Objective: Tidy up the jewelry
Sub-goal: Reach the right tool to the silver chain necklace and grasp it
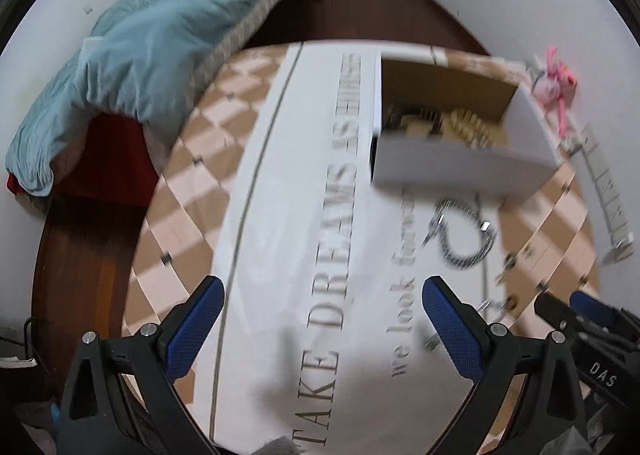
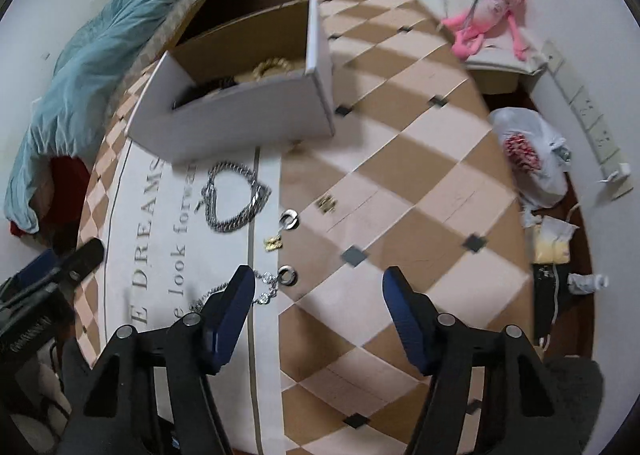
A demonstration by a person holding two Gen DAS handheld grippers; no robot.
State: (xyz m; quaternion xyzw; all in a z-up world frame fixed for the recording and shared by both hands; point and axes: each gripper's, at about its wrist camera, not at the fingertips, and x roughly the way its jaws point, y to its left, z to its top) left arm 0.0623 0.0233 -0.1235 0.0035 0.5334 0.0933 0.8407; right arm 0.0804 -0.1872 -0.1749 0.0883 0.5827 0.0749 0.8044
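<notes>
A white cardboard box (image 2: 240, 119) stands open on the checked rug (image 2: 420, 159), with gold and dark jewelry inside (image 2: 272, 65); it also shows in the left wrist view (image 1: 460, 167). A heavy silver chain (image 2: 236, 199) lies in front of it, blurred in the left wrist view (image 1: 464, 231). Two silver rings (image 2: 290, 219) (image 2: 287, 275), two gold pieces (image 2: 274, 243) (image 2: 327, 203) and a crystal chain (image 2: 268, 287) lie nearby. My right gripper (image 2: 318, 315) is open and empty, just above the crystal chain. My left gripper (image 1: 324, 323) is open and empty over the white lettered strip (image 1: 320, 215).
A blue blanket (image 1: 152, 43) hangs off a bed at left. A pink plush toy (image 2: 492, 11) sits on a white stand at the back right. A white plastic bag (image 2: 528, 155) and small clutter lie on the dark floor right of the rug.
</notes>
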